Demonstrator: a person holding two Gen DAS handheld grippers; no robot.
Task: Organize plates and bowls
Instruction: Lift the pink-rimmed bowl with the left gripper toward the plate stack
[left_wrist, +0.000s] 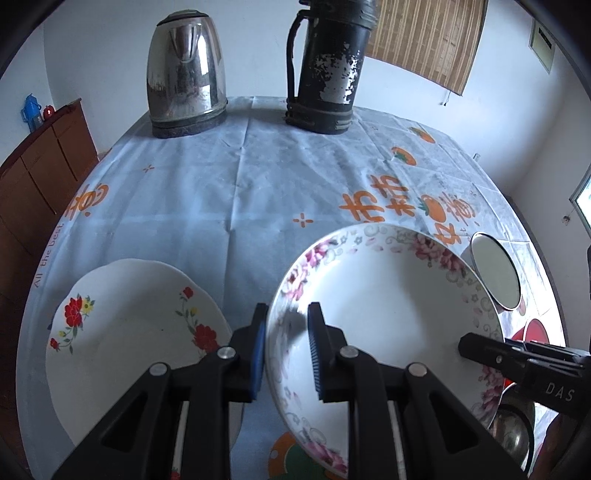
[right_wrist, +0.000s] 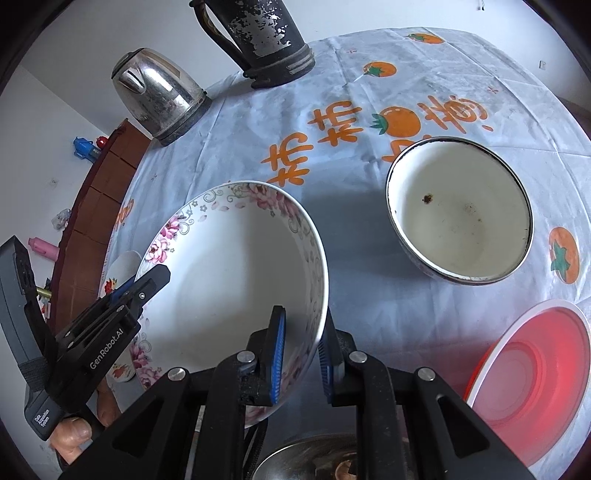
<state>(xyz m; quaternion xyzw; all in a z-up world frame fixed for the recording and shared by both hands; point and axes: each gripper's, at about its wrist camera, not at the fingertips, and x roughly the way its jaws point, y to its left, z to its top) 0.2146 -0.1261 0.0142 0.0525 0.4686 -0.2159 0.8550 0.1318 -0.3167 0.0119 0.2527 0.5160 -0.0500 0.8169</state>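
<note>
Both grippers clamped pink-flowered bowl (left_wrist: 384, 306): left gripper (left_wrist: 286, 350) on near-left rim, right gripper (right_wrist: 301, 354) on opposite rim. Red-flowered plate (left_wrist: 136, 332) lay left of bowl.

A steel kettle (left_wrist: 184, 70) and black thermos (left_wrist: 325, 70) stand on the tablecloth (left_wrist: 221, 192).

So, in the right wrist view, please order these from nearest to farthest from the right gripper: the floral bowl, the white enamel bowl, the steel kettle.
1. Floral bowl: its rim sits between the right gripper fingers.
2. White enamel bowl: ahead, to the right.
3. Steel kettle: far left, near the table edge.
</note>
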